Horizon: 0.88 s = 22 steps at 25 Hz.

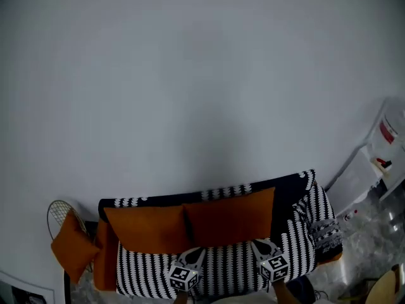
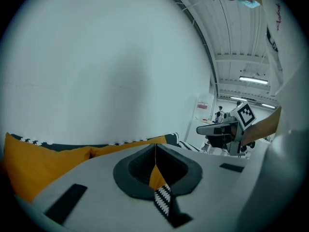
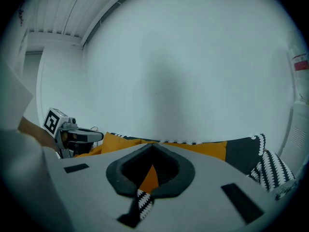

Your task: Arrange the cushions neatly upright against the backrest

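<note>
Both my claws are pressed fully together with nothing in them; the left claw and the right claw hang side by side over the near edge of the striped sofa, pointing far toward the backrest. Just beyond them the left cushion and the right cushion lean on that backrest, touching at the middle, their long axes running left to right. The third cushion sits tipped on a corner past the sofa's left end, well left of both claws, so I judge the left claw the nearer one to fetch it.
</note>
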Tool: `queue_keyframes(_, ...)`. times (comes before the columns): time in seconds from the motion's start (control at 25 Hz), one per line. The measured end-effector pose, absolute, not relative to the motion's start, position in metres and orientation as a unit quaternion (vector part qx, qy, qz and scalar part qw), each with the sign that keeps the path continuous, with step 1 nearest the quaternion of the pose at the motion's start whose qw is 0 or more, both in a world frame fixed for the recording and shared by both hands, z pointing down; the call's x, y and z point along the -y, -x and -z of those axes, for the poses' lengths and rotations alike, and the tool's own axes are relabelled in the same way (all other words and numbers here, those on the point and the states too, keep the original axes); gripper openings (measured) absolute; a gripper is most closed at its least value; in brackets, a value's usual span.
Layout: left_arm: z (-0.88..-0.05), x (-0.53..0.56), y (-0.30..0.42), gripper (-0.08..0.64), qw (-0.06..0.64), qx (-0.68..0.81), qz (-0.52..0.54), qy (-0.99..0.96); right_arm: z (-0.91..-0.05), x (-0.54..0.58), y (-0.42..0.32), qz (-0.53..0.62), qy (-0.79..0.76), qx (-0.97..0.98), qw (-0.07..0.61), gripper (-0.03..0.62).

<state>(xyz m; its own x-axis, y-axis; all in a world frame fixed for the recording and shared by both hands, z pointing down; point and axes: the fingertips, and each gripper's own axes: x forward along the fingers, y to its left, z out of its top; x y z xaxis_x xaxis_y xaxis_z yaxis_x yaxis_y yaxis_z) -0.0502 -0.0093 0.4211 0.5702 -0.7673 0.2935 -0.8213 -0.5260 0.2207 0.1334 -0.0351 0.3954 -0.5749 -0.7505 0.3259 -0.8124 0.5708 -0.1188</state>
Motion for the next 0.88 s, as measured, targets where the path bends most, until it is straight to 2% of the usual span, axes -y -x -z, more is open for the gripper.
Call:
queue_keyframes(0.4,-0.395,0.008,0.053,0.032,0.147,0.441,-0.062,-0.883,-0.350,0.026,-0.124,-0.088,-0.467,0.875,0.096,0.026)
queue_keyframes(0.88,-0.382,-0.037,0.018,0.032,0.135,0.438,-0.049,-0.887,-0.348,-0.034,-0.150,-0.088,-0.467,0.875,0.089,0.026)
